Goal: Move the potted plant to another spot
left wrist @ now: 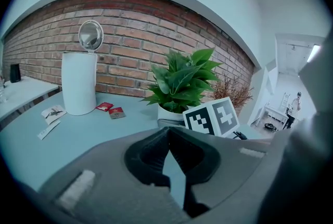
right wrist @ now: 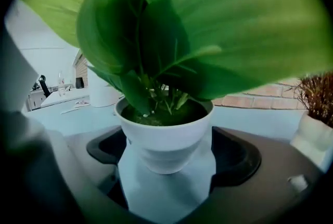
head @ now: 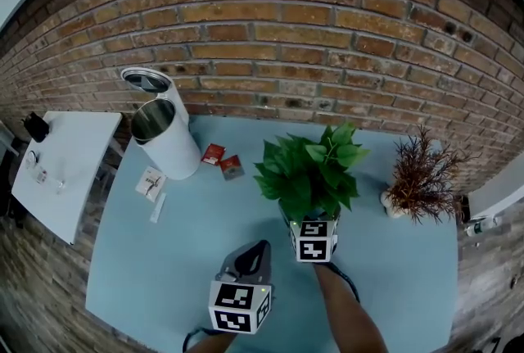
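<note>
From the head, the right forearm is reaching forward, the right gripper (head: 311, 222) tucking under the potted plant (head: 311, 171); the left gripper (head: 255, 249) is hanging back. Left gripper view: its dark jaws are meeting, empty, a white bin (left wrist: 79, 82) ahead-left. Right gripper view: jaws are gaping around the smooth white pot (right wrist: 164, 140), not touching it.
</note>
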